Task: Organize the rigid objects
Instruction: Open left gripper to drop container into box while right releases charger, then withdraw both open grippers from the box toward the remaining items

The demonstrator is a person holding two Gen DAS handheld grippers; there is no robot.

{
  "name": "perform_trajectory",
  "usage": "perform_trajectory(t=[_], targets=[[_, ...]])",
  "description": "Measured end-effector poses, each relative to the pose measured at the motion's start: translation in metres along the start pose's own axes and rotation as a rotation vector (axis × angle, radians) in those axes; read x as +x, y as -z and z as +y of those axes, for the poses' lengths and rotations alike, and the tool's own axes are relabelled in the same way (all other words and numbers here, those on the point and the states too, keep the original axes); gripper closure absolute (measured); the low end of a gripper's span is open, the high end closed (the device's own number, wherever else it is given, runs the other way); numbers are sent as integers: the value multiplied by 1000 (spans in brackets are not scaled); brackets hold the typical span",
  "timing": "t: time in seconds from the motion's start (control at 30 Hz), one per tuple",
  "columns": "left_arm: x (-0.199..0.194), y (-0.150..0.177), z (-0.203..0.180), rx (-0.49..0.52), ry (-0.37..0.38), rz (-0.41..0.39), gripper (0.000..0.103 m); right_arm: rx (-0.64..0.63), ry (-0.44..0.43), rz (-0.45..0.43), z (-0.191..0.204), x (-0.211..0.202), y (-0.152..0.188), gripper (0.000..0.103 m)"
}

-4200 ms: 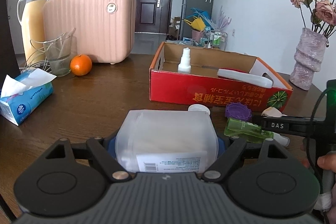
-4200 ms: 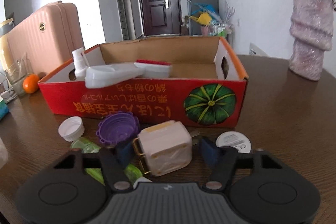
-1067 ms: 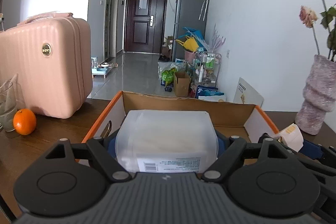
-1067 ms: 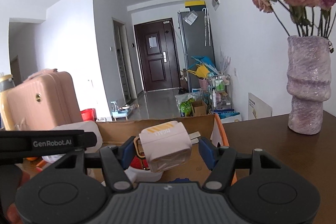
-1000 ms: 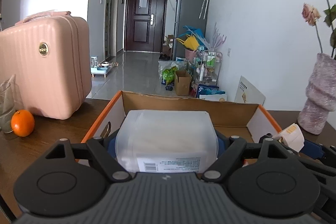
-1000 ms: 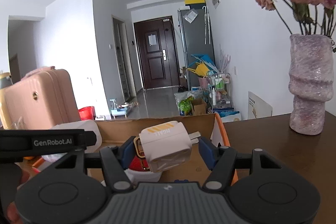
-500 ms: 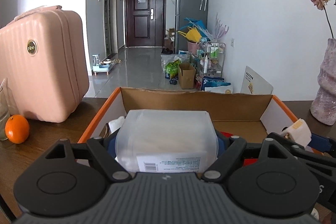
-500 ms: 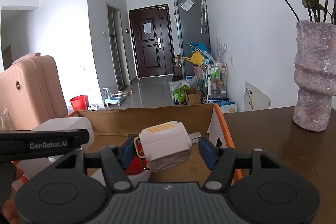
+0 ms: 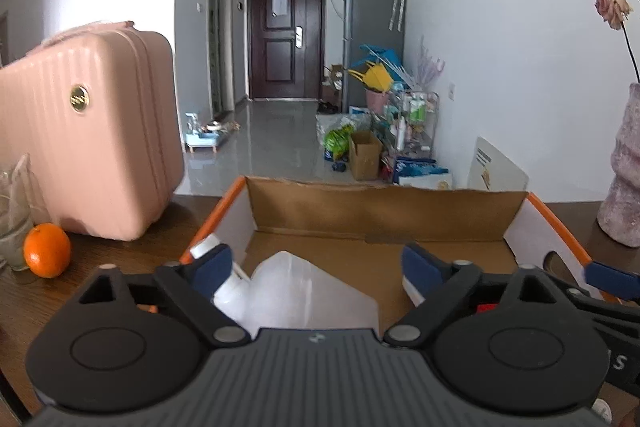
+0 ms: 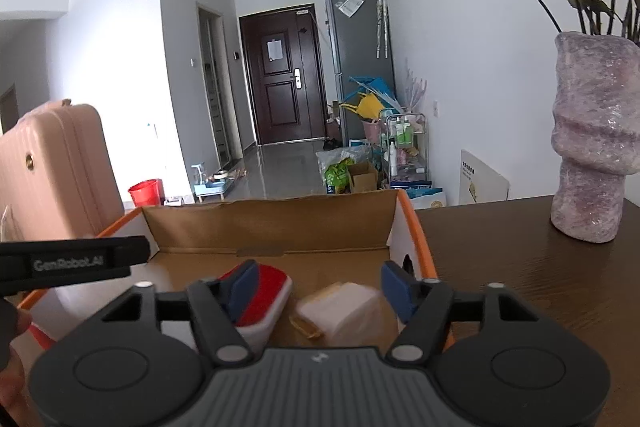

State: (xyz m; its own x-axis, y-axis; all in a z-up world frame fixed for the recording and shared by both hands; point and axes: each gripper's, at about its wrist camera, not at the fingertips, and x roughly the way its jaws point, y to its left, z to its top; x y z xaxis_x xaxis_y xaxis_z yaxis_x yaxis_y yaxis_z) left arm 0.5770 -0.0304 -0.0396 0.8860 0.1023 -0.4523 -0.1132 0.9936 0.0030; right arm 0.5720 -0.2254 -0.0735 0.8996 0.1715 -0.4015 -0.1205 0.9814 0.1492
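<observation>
Both grippers hover over the open cardboard box with orange rims. My left gripper has its jaws opening; the translucent white plastic container has dropped free below them, tilted inside the box beside a white spray bottle. My right gripper also has its jaws opening, and the white charger block lies blurred on the box floor beneath, touching neither pad. A red-and-white brush lies in the box behind the left finger.
A pink suitcase, an orange and a glass stand on the dark wooden table left of the box. A purple vase with dried roses stands at the right. The left gripper's body crosses the right wrist view.
Both grippers opened. The plastic container left the left jaws and fell into the box; the charger block left the right jaws and dropped to the box floor.
</observation>
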Motion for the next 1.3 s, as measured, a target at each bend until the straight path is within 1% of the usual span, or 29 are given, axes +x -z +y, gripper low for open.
perform_trajectory(t=[0.03, 0.07, 0.1, 0.13, 0.17, 0.2, 0.5, 0.67, 1.0, 1.3], targets=[[0, -1, 1, -2, -1, -3, 4, 1, 3, -4, 0, -1, 0, 20], [-1, -1, 3, -5, -2, -3, 2, -1, 6, -9, 0, -1, 0, 15], [-1, -2, 4, -10, -5, -4, 0, -4, 8, -13, 0, -2, 0, 12], [-1, -2, 5, -16, -8, -5, 0, -3, 9, -15, 0, -3, 0, 10], [-1, -2, 6, -19, -10, -3, 0, 0, 9, -17, 0, -3, 0, 4], [0, -2, 7, -21, -10, 0, 0, 4, 10, -22, -1, -3, 0, 0], [-2, -2, 8, -22, -6, 5, 0, 19, 6, -34, -1, -9, 1, 0], [-5, -4, 12, -40, -3, -4, 0, 26, 5, -50, -1, -15, -1, 0], [-34, 3, 14, -36, 4, -49, 0, 14, 3, -94, 1, -40, 1, 0], [-63, 17, 23, -40, -2, -54, 0, 6, 11, -122, 4, -72, 11, 0]])
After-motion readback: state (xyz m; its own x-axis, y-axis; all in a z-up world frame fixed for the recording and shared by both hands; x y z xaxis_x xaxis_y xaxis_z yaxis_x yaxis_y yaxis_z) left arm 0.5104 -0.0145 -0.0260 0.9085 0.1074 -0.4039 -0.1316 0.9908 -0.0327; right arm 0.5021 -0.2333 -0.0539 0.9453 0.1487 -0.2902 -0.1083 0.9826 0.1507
